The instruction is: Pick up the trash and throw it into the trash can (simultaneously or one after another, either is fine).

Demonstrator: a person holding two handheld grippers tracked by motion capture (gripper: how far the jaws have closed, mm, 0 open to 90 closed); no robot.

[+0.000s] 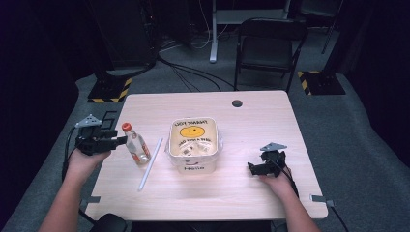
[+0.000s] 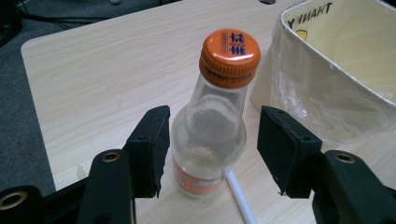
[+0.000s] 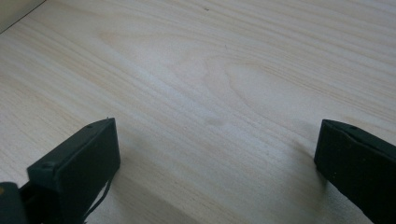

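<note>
Left gripper (image 2: 210,149) jaws wide either side of glass bottle (image 2: 210,140), gaps showing, bottle upright on counter (image 1: 251,188) beside white tube (image 1: 150,163) and bucket (image 1: 192,145), right gripper (image 3: 215,154) jaws wide over bare counter.

1. I see the left gripper (image 2: 212,156) with its two black jaws rising from the bottom edge, standing apart.
2. A clear glass bottle (image 2: 209,140) with an orange cap (image 2: 230,52) stands between the jaws; a gap shows on each side, more on the right.
3. A white straw (image 2: 240,198) lies on the table (image 2: 93,84) behind the bottle's base.
4. A white container (image 2: 322,88) lined with clear film sits at upper right, just beside the bottle.
</note>
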